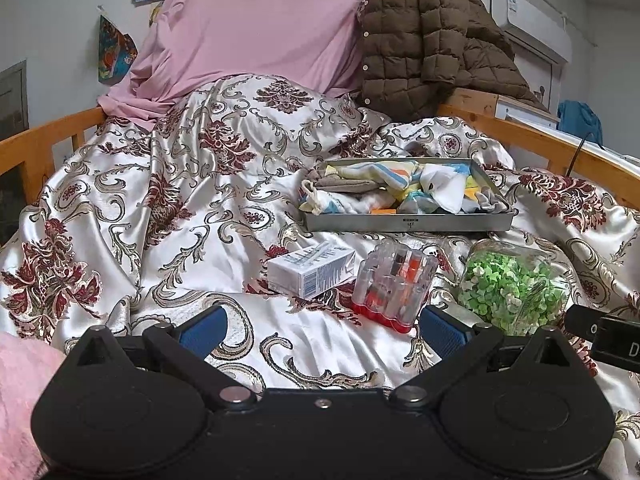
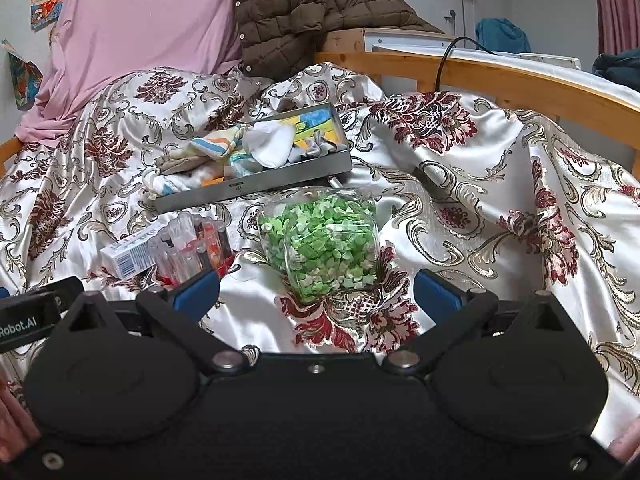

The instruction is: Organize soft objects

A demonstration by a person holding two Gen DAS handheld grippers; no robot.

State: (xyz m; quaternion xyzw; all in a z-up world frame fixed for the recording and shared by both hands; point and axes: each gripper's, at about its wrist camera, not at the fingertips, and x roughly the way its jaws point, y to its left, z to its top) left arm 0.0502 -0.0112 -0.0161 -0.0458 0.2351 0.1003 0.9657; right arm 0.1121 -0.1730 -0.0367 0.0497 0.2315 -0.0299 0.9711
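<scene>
Cloths (image 1: 396, 190) are seen piled in a metal tray (image 1: 408, 222) ahead and right of the left gripper (image 1: 322, 330), the tray's long side running crosswise; the fingers are spread, nothing held. A box (image 1: 310, 270) lies just ahead.

Seen from the right gripper (image 2: 316, 292), equally spread and unloaded, the tray (image 2: 256, 186) lies ahead-left, slanting up rightward, beyond a jar (image 2: 324, 240).

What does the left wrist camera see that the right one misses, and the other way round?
Only the left view shows the air conditioner and a pink fluffy thing at its lower left. Only the right view shows a red curtain. Both show the tray of cloths, the jar, the white box and the brown jacket.
</scene>
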